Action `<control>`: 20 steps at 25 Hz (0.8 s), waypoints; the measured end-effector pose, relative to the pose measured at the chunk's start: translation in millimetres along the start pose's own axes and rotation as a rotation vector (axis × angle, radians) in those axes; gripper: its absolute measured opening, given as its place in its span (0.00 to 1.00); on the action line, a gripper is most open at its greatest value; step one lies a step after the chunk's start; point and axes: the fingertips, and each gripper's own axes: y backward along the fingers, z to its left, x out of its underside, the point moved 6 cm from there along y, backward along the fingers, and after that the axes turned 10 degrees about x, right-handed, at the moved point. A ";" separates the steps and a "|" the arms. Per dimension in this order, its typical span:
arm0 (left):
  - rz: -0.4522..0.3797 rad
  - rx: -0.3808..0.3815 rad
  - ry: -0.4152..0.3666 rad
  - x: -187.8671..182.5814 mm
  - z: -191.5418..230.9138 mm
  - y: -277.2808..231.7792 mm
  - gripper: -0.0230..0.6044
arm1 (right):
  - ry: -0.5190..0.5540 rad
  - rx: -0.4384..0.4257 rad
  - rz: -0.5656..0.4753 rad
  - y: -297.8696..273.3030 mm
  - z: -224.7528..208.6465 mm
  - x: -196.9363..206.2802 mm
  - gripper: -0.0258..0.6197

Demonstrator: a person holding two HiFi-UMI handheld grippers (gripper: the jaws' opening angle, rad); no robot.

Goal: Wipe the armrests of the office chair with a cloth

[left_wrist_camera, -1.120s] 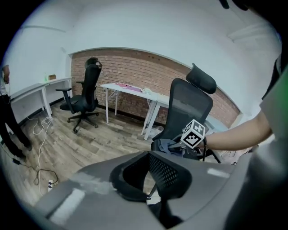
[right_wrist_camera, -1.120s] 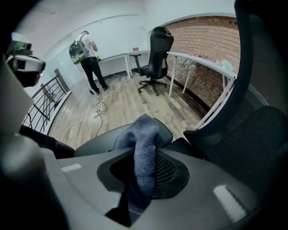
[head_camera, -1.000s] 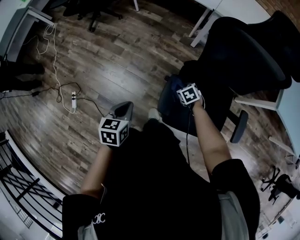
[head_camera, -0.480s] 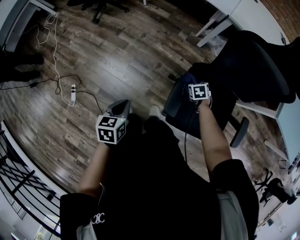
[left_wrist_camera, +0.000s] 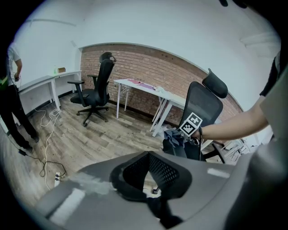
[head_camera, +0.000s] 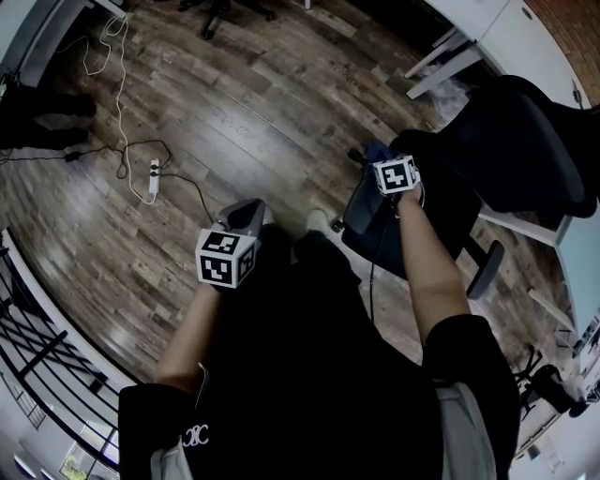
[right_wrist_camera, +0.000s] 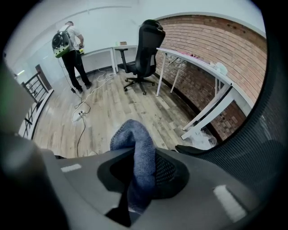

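Note:
The black office chair [head_camera: 511,141] stands at the right, and its mesh back [right_wrist_camera: 256,148] fills the right of the right gripper view. My right gripper [head_camera: 382,161] is at the chair's near side and is shut on a blue cloth [head_camera: 373,150]. That cloth [right_wrist_camera: 137,152] bulges up between the jaws of the right gripper [right_wrist_camera: 139,168]. One armrest [head_camera: 483,267] juts out on the chair's far side. My left gripper [head_camera: 242,217] hangs over the floor in front of the person's body. Seen along its own jaws, the left gripper [left_wrist_camera: 150,182] is shut on nothing.
A power strip [head_camera: 155,175] with trailing cables lies on the wood floor at the left. White desks [head_camera: 487,28] stand behind the chair. A second black chair [left_wrist_camera: 96,90] and a person [right_wrist_camera: 69,47] are further off. A black railing [head_camera: 47,366] runs at the lower left.
The right gripper with the cloth has edged a little further toward the chair. The left gripper has hardly moved. The head view has shifted slightly.

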 end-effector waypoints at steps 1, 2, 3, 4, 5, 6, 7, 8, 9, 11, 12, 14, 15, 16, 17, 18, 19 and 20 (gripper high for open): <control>0.001 0.004 -0.003 0.2 1.0 1.1 0.05 | -0.001 -0.012 -0.001 1.6 8.1 0.1 0.16; 0.002 0.010 -0.006 0.5 1.9 2.0 0.05 | -0.002 -0.022 0.004 3.8 16.7 1.4 0.16; 0.004 0.017 -0.009 1.2 2.5 2.7 0.05 | 0.004 -0.035 0.009 6.3 26.5 3.7 0.16; 0.006 0.025 -0.012 2.1 3.0 3.1 0.05 | 0.017 -0.051 0.006 8.3 37.6 5.9 0.16; 0.006 0.033 -0.016 2.6 3.6 3.0 0.05 | 0.028 -0.068 -0.009 9.7 48.6 7.1 0.16; 0.005 0.040 -0.021 2.2 4.3 2.9 0.05 | 0.026 -0.078 -0.027 10.8 57.6 7.4 0.16; 0.004 0.047 -0.029 1.1 4.8 2.8 0.05 | 0.010 -0.083 -0.037 12.3 64.1 8.1 0.16; 0.005 0.055 -0.037 -0.2 5.0 2.8 0.05 | -0.014 -0.085 -0.033 14.5 68.9 10.5 0.16; 0.007 0.064 -0.046 -0.8 4.6 2.9 0.05 | -0.033 -0.088 -0.022 17.6 73.6 14.5 0.16; 0.009 0.084 -0.064 -0.8 3.1 2.8 0.05 | -0.047 -0.112 -0.009 24.4 86.4 24.3 0.16; 0.010 0.094 -0.074 -1.1 2.5 2.7 0.05 | -0.049 -0.131 -0.010 27.5 94.4 28.6 0.16; 0.011 0.113 -0.092 -1.9 1.7 3.0 0.05 | -0.057 -0.167 -0.018 33.6 110.6 36.8 0.16; 0.011 0.121 -0.097 -1.9 1.9 3.3 0.05 | -0.060 -0.182 -0.025 37.0 119.1 40.6 0.16; 0.012 0.129 -0.103 -1.9 2.3 3.5 0.05 | -0.059 -0.198 -0.035 40.4 127.8 44.3 0.16; 0.014 0.138 -0.110 -1.9 2.8 3.3 0.05 | -0.055 -0.216 -0.045 43.8 136.9 48.3 0.16; 0.018 0.147 -0.117 -2.3 3.3 2.6 0.05 | -0.051 -0.239 -0.053 47.2 146.5 52.5 0.16; 0.023 0.157 -0.126 -3.1 4.0 1.6 0.05 | -0.049 -0.266 -0.061 50.8 156.4 57.0 0.16; 0.028 0.166 -0.136 -4.3 4.5 0.8 0.05 | -0.052 -0.292 -0.069 55.0 165.8 61.6 0.16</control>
